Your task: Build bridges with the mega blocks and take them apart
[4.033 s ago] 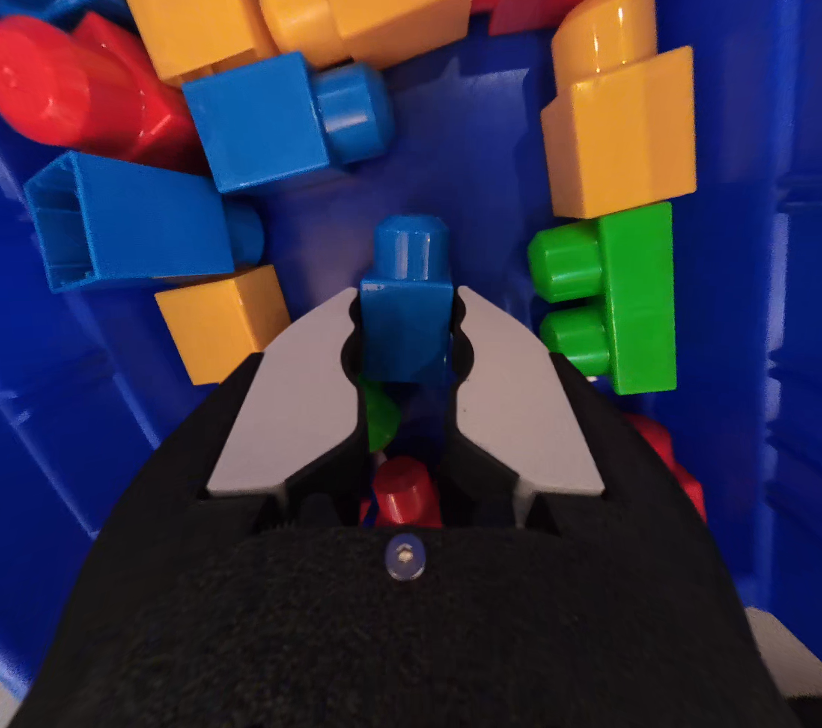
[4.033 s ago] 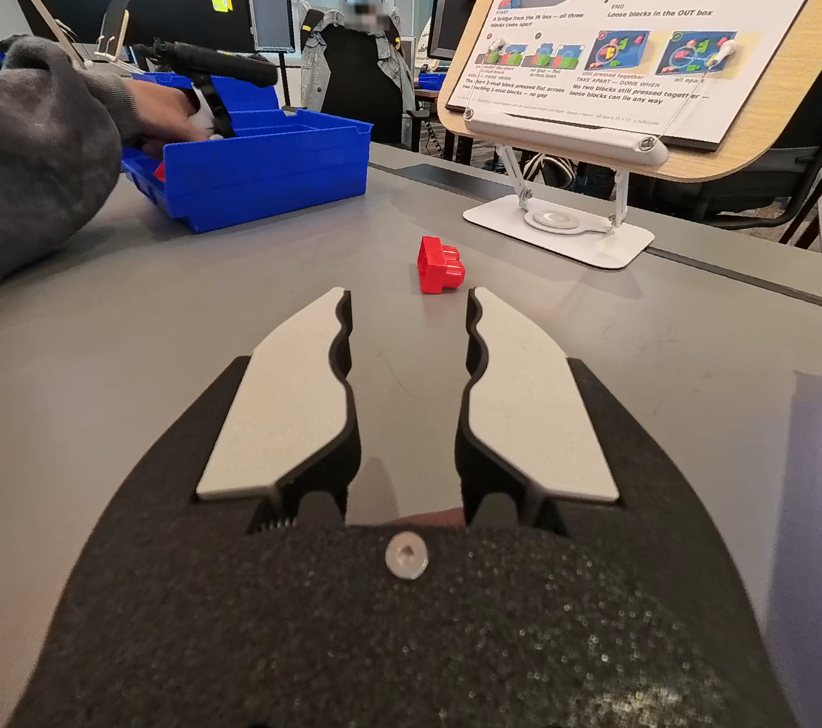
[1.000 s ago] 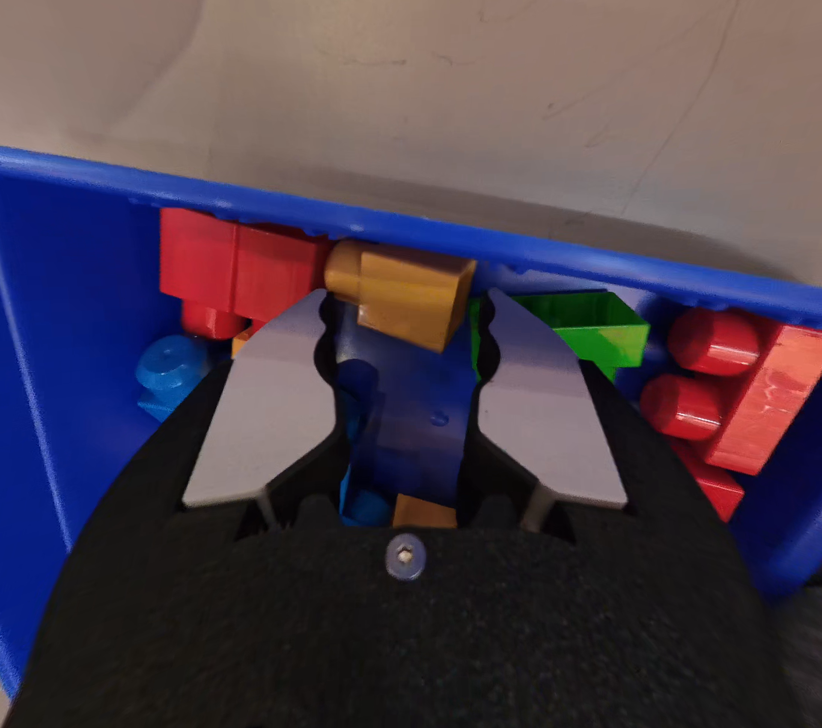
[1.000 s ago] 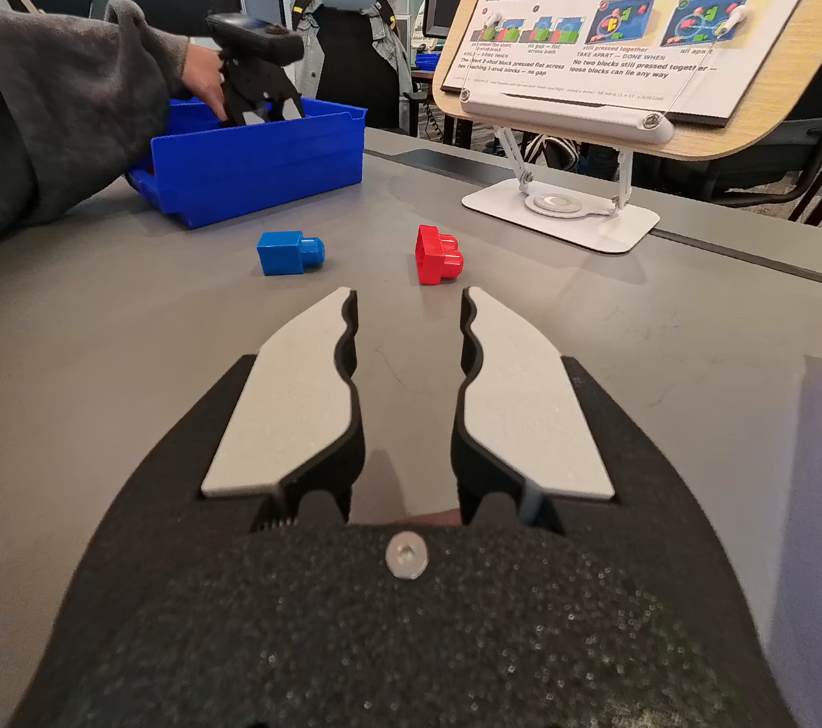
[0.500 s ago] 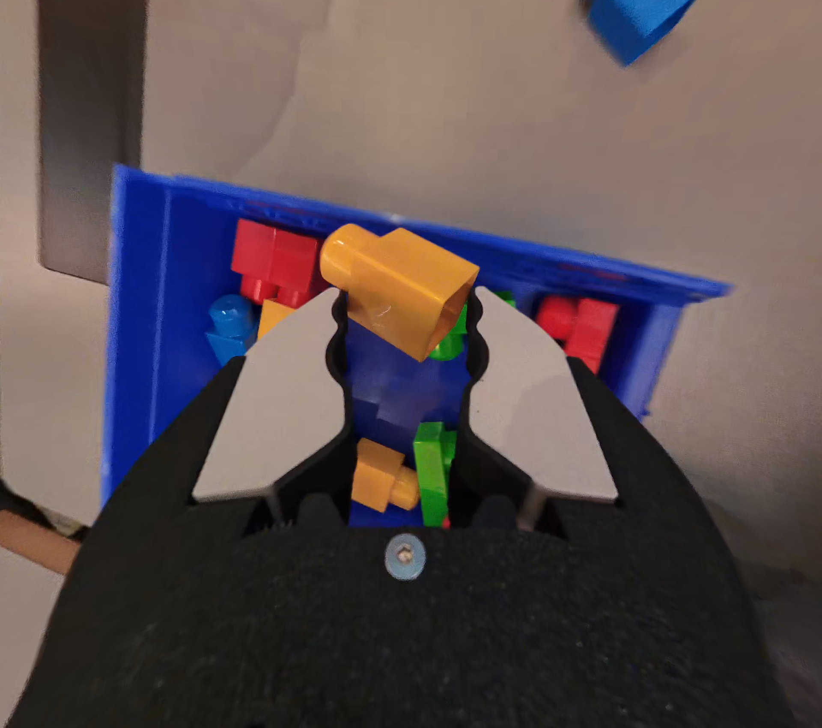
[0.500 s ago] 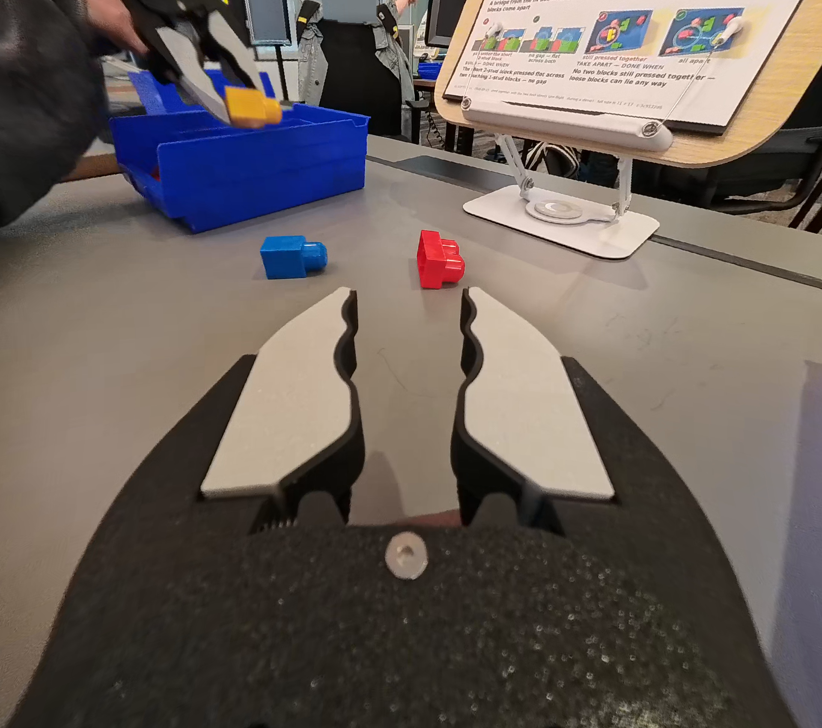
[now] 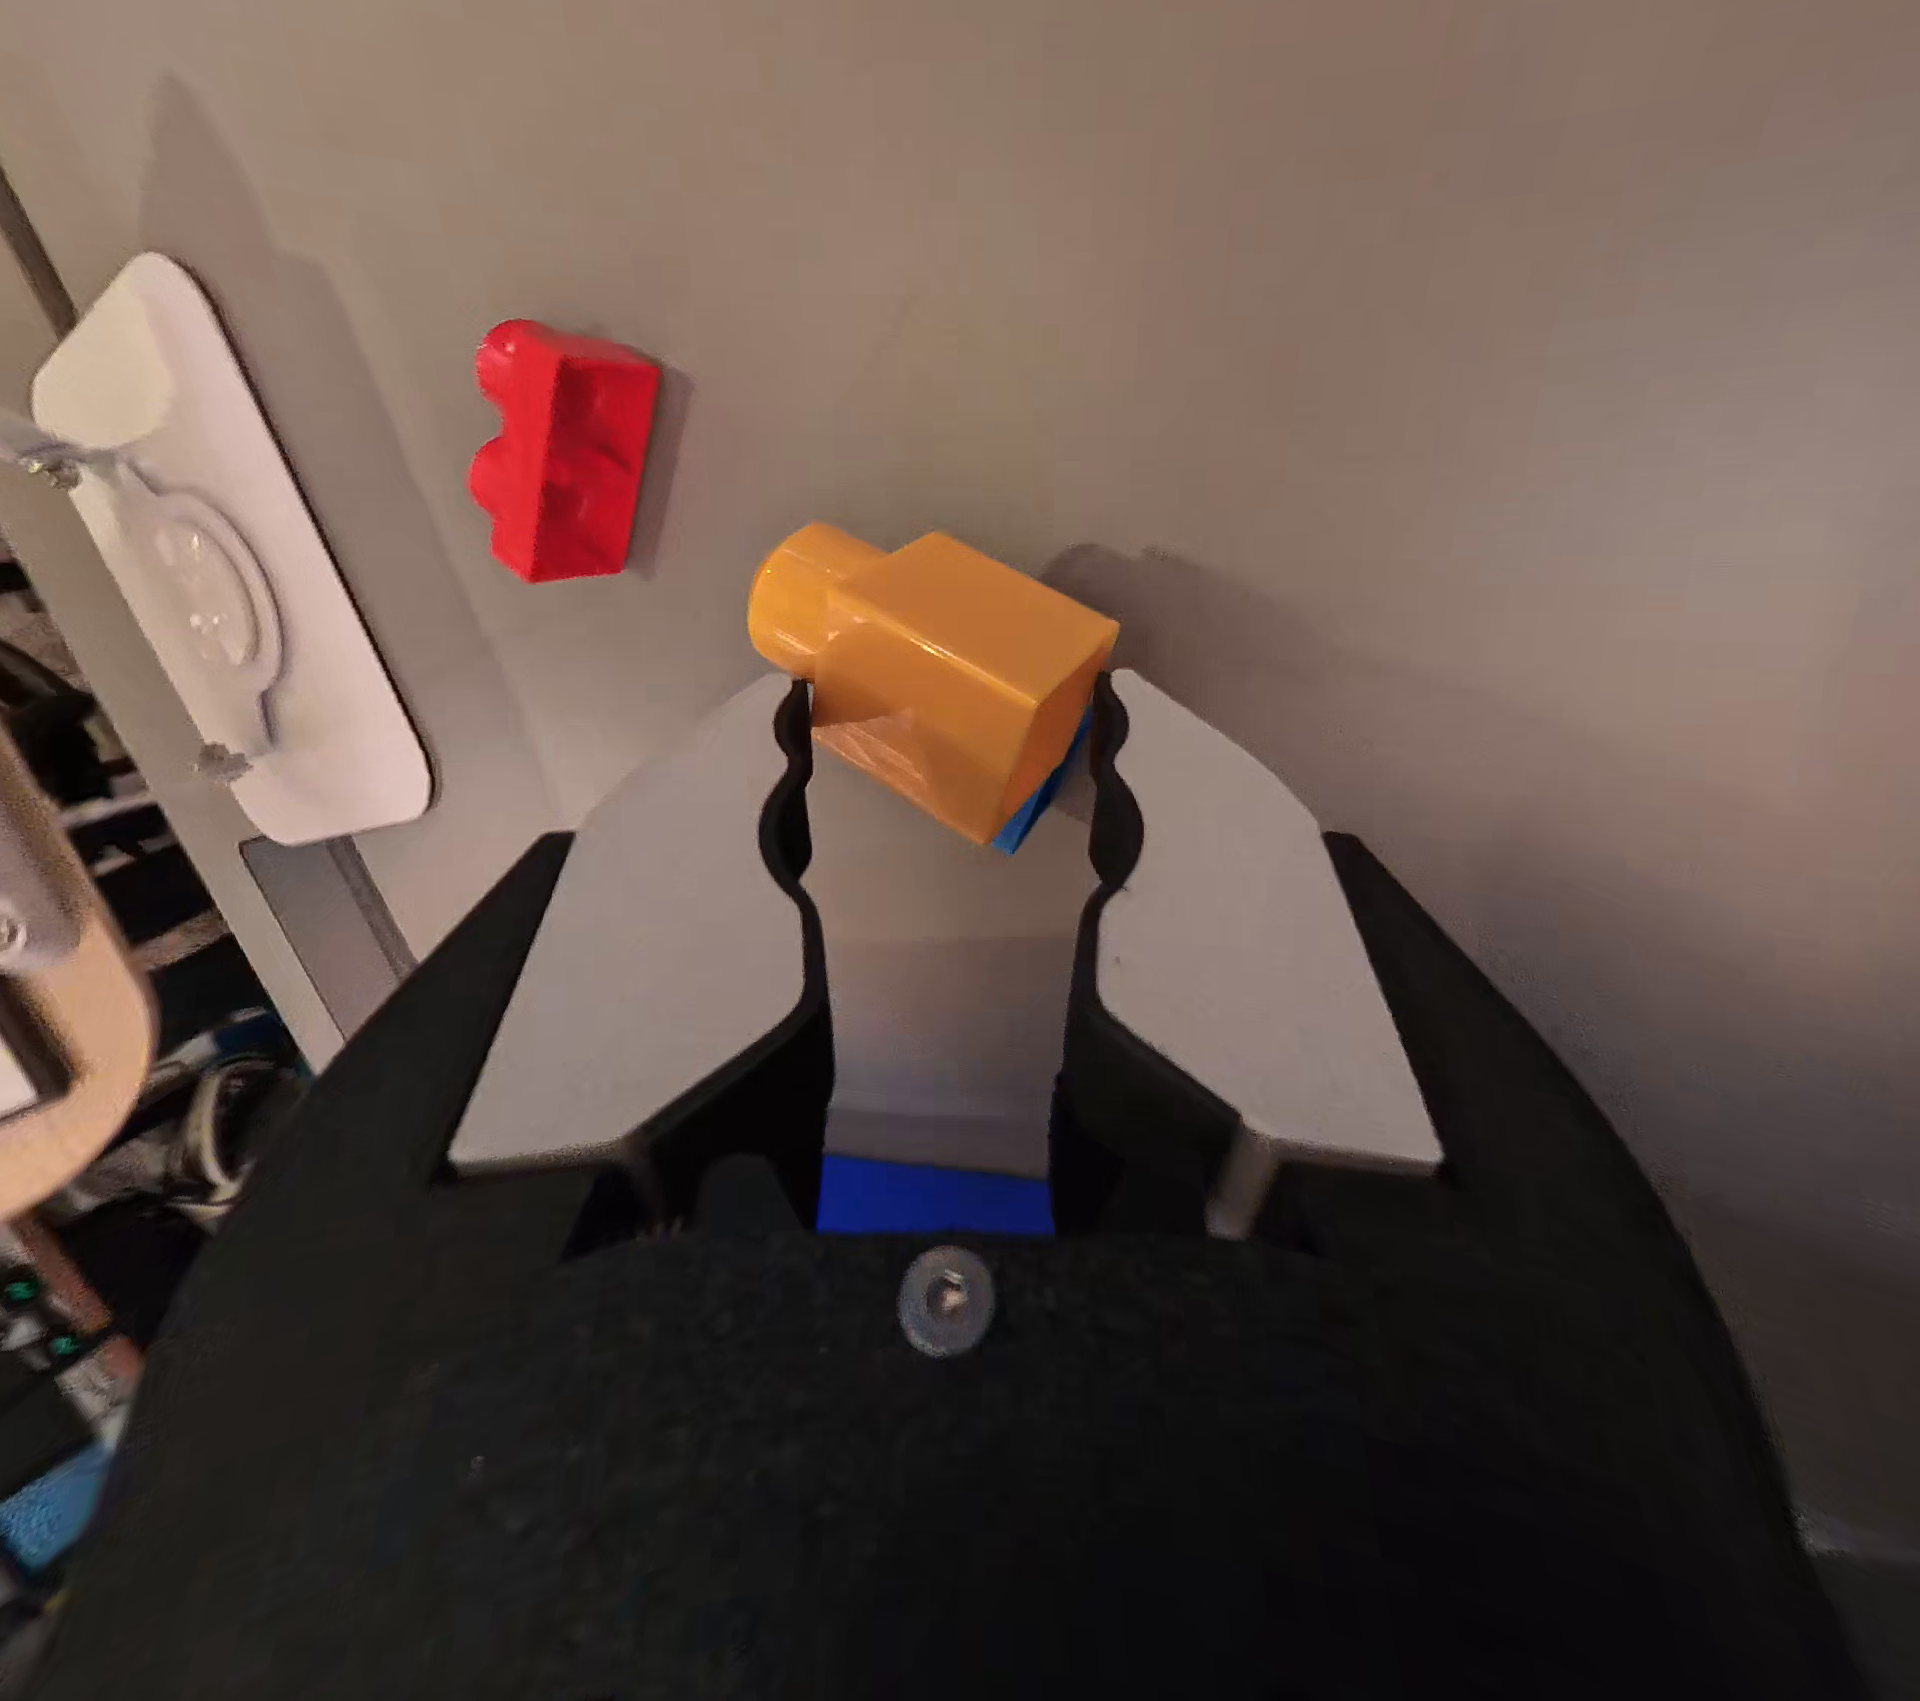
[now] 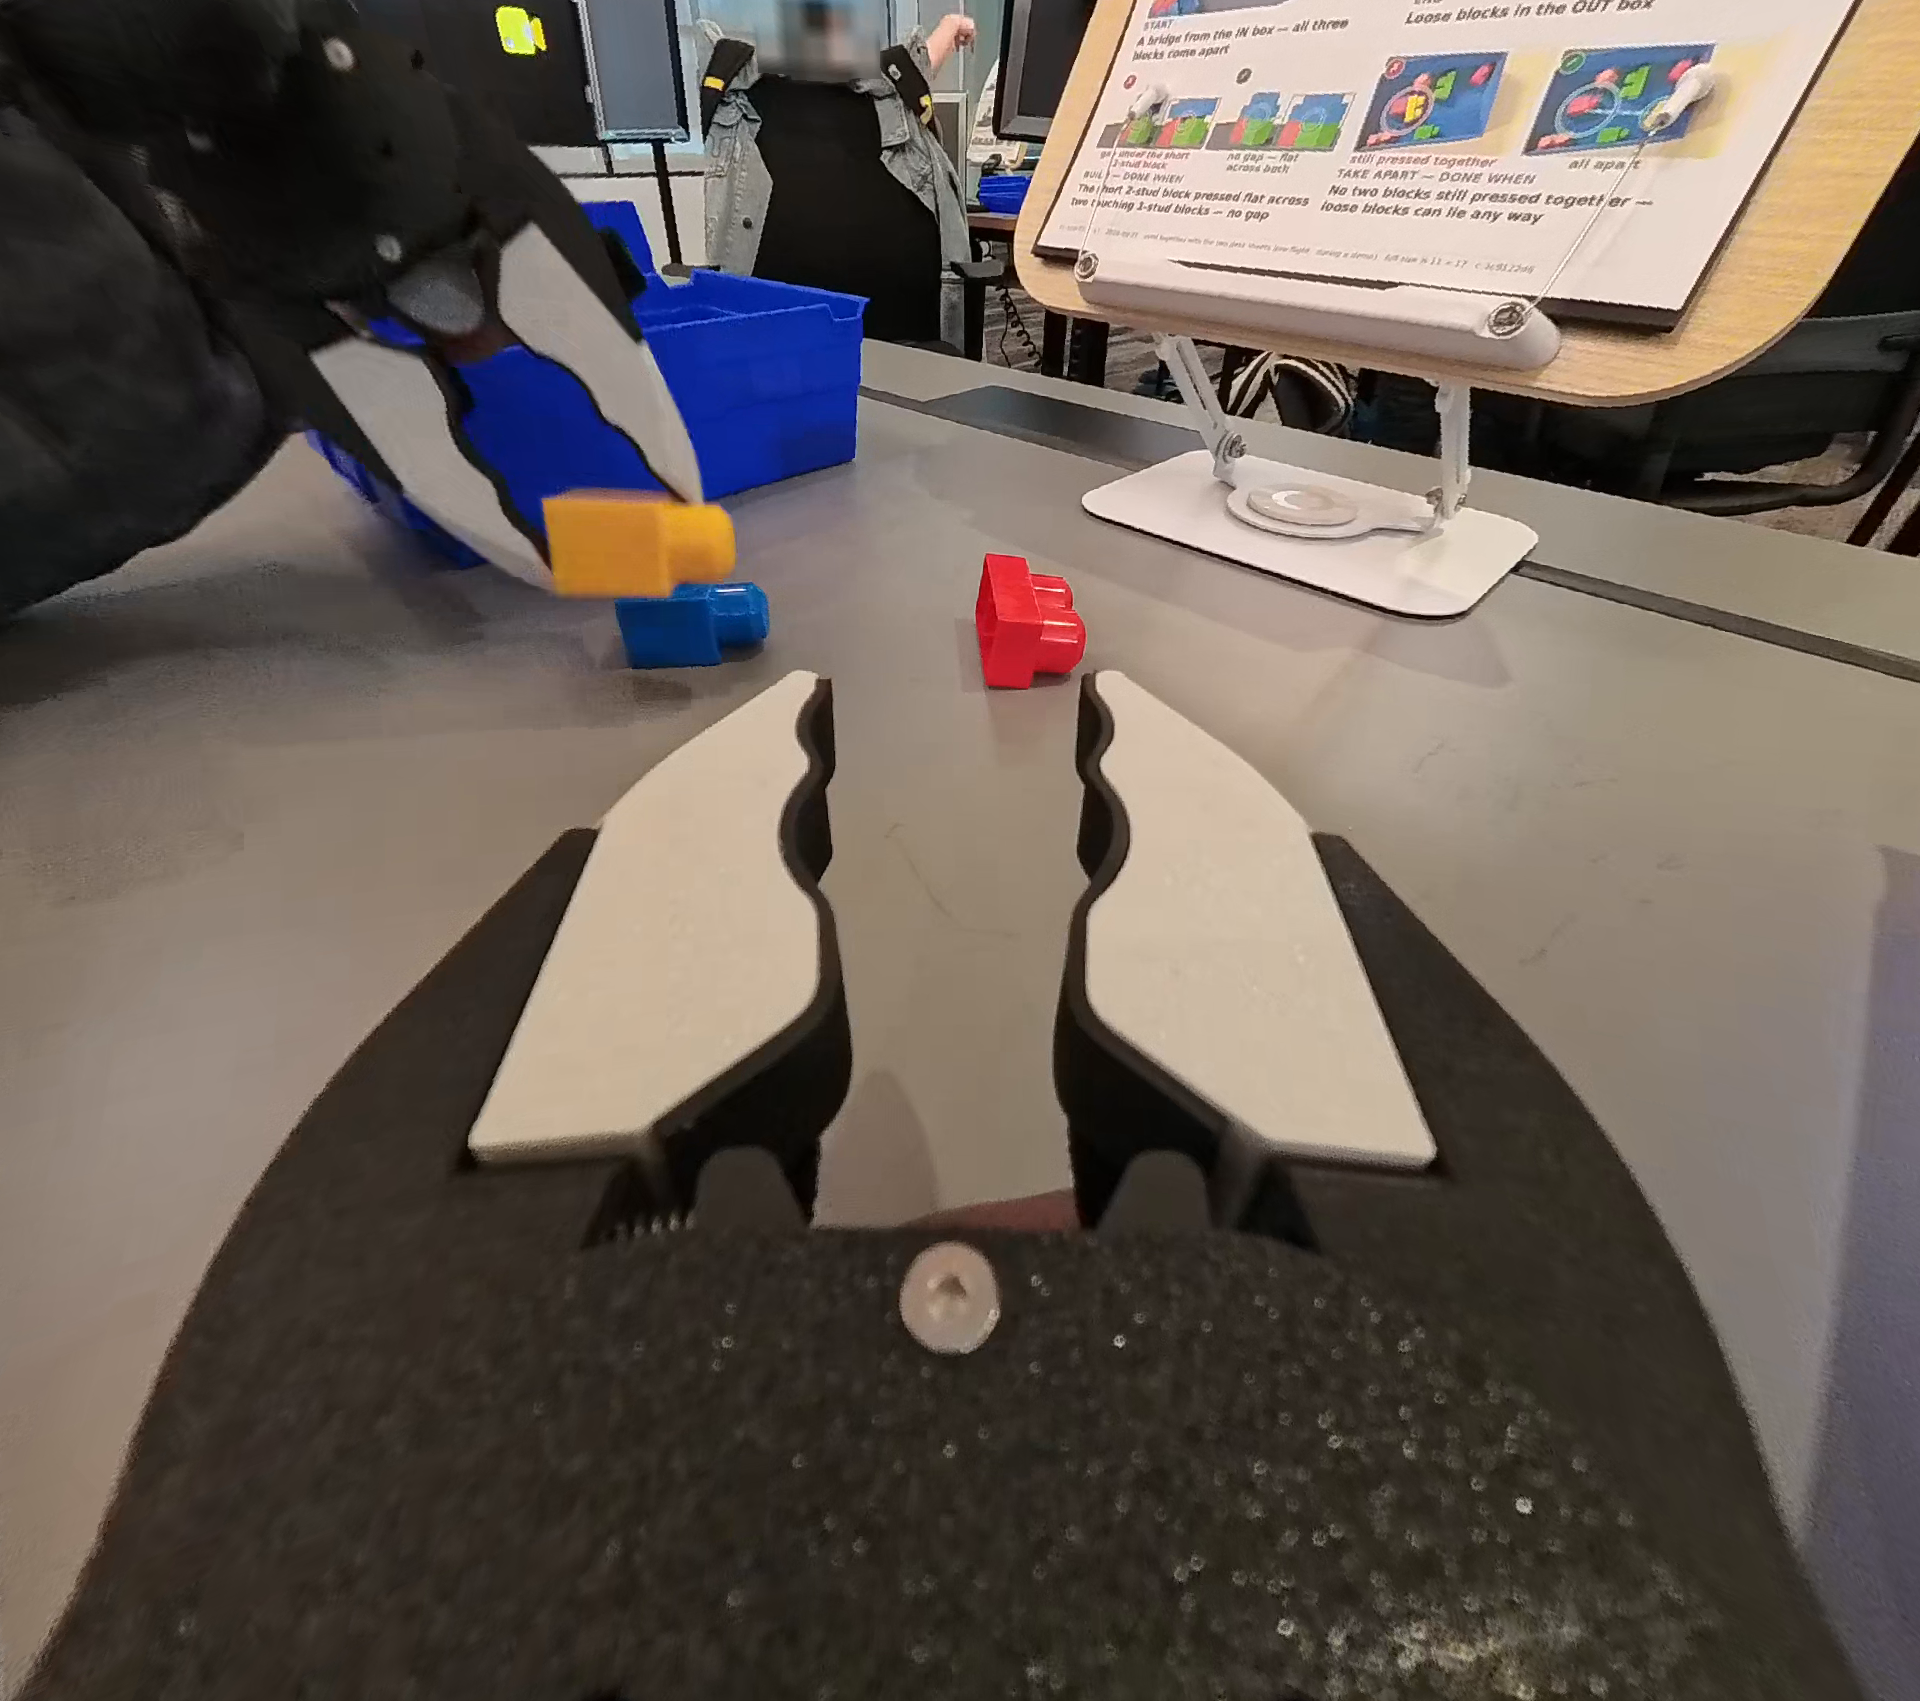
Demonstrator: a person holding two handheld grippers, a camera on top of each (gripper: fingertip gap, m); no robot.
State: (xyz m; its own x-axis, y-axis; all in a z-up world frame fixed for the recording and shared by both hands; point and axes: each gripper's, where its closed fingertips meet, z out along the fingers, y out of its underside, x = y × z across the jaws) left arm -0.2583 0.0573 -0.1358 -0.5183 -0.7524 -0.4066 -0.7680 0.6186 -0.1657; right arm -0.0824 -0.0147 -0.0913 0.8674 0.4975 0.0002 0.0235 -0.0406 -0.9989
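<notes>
The gathering of parts for a bridge is judged to be the step in hand. The left tongs (image 8: pixel 613 550) are clamped on the orange block (image 8: pixel 634 545), which is held on its side just above the blue block (image 8: pixel 691 617); whether the two touch cannot be told. The blue block and the red block (image 8: pixel 1029 617) lie on their sides on the table (image 8: pixel 1455 820), apart from each other, with no two blocks pressed together. The right tongs (image 8: pixel 951 716) are held apart and empty, low over the table, with the red block just beyond their tips at 12 o'clock.

The next move is judged to call for the orange block to be set down beside the blue one, at about 9 o'clock from the red block. Both one-stud blocks would then need to be stood stud-up and touching, so that the two-stud red block can be pressed across them.

In the left wrist view, the orange block (image 7: pixel 935 675) is seen gripped only at its rear corners by the left tongs (image 7: pixel 945 716), with the stud at 10 o'clock; the blue block (image 7: pixel 1029 815) is almost wholly hidden beneath it. The red block (image 7: pixel 566 462) and the white stand base (image 7: pixel 332 716) are shown from above.

In the right wrist view, the gap between orange and blue is shown from the side. The blue bin (image 8: pixel 769 394), the board with its sheet (image 8: pixel 1766 249) and a person in the background are seen only there.
</notes>
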